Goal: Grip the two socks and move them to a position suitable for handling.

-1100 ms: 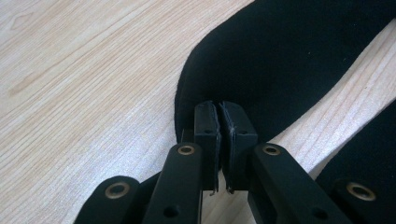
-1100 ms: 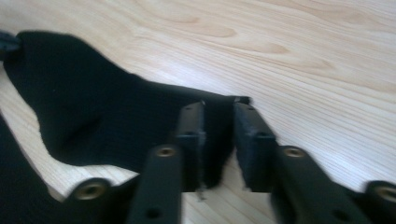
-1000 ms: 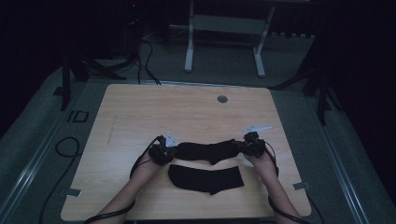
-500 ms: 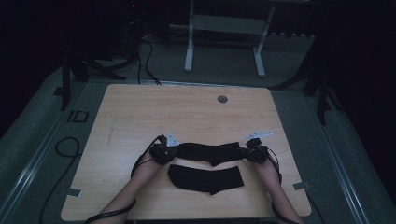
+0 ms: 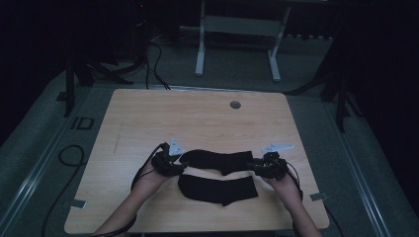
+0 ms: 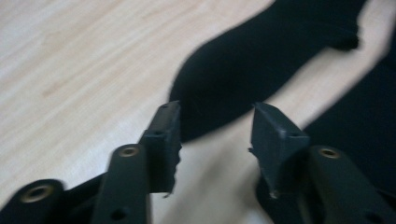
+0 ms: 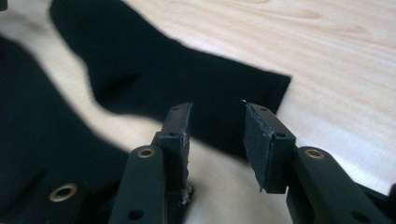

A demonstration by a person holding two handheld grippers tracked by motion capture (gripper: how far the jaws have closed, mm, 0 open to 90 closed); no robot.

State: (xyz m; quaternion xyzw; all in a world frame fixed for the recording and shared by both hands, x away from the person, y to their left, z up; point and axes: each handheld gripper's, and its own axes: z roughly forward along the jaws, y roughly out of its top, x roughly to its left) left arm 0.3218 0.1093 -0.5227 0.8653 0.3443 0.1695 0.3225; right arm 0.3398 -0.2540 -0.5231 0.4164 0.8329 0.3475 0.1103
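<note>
Socks lie on the near half of the desk (image 5: 148, 113): the far sock (image 5: 217, 160) stretches flat between the two grippers, and the near sock (image 5: 217, 189) rests just in front of it. The left gripper (image 5: 173, 165) sits at the far sock's left end with jaws apart, the fabric edge just ahead of them. The right gripper (image 5: 257, 166) is at its right end, jaws apart, cloth showing between them.
</note>
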